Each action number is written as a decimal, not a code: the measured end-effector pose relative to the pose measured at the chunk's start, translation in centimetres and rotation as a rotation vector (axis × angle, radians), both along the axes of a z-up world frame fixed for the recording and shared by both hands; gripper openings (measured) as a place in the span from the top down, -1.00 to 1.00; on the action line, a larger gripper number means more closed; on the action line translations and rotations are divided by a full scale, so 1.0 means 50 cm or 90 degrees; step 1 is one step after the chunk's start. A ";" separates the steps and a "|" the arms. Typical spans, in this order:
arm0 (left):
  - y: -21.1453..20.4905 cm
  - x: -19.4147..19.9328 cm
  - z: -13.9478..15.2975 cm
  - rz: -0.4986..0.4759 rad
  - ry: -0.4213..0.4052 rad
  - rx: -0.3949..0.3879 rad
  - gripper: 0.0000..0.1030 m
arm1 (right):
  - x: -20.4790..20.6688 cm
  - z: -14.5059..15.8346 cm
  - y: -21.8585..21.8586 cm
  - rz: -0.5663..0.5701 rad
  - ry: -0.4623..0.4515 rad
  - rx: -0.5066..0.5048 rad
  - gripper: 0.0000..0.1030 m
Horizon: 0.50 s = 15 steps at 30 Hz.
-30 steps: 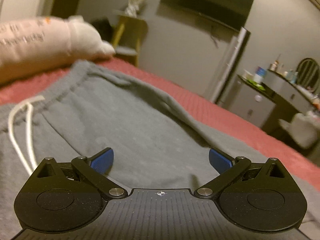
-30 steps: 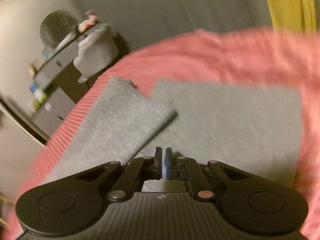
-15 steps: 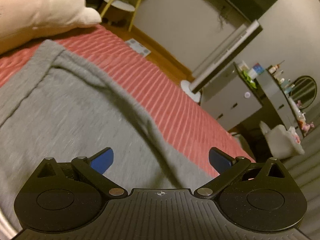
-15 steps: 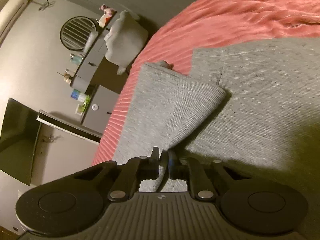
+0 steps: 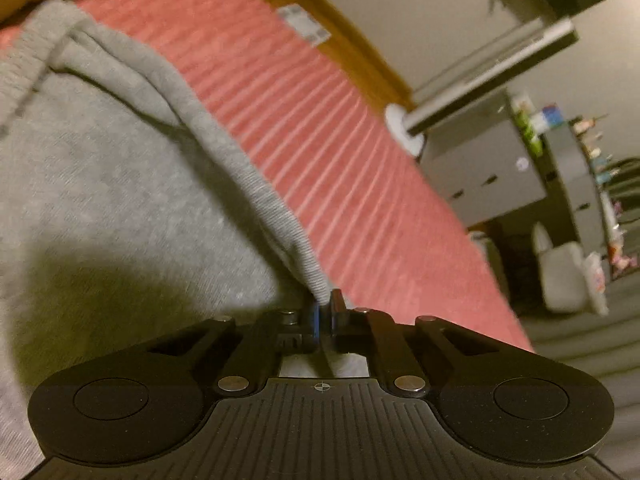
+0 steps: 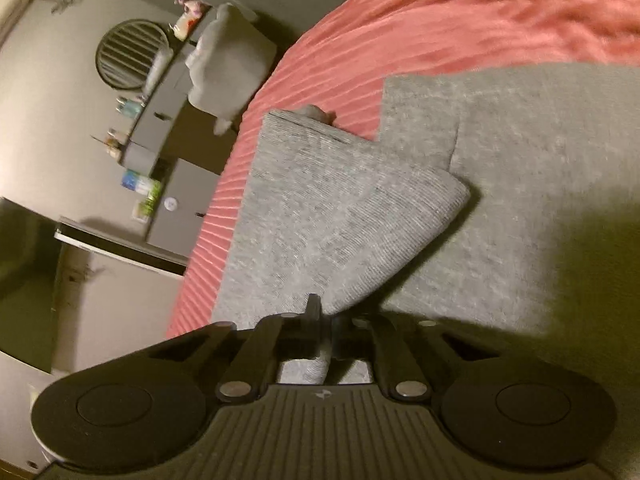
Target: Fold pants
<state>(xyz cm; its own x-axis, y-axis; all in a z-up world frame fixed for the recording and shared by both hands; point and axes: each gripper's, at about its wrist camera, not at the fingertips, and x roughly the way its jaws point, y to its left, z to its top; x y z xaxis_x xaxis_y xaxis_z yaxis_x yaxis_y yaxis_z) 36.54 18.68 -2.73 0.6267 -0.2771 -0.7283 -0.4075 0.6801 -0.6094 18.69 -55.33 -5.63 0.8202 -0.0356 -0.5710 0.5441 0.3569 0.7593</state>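
Observation:
Grey sweatpants lie on a red ribbed bedspread. In the left wrist view my left gripper is shut on the outer side edge of the pants, below the elastic waistband at the upper left. In the right wrist view my right gripper is shut on the nearer grey pant leg, which is lifted and lies across the other leg. Both leg ends point toward the far bed edge.
The bedspread ends at the bed edge near a grey dresser with bottles on top. A pale padded chair and a round mirror stand beyond it. A wooden floor shows past the bed.
My left gripper went from wide open over the pants to shut on their side edge. My right gripper took hold of the leg and lifted it slightly.

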 end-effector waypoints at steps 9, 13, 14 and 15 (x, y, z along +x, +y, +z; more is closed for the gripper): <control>-0.016 -0.299 0.246 -0.062 -0.249 0.043 0.87 | -0.126 0.186 -0.018 0.005 -0.150 -0.072 0.91; -0.054 -0.487 0.230 -0.053 -0.237 0.021 0.86 | -0.233 0.218 -0.045 -0.011 -0.172 -0.112 0.91; -0.061 -0.519 0.208 -0.045 -0.210 0.016 0.86 | -0.255 0.213 -0.052 -0.011 -0.161 -0.116 0.91; -0.069 -0.549 0.181 -0.043 -0.187 0.018 0.86 | -0.277 0.201 -0.057 -0.012 -0.141 -0.122 0.91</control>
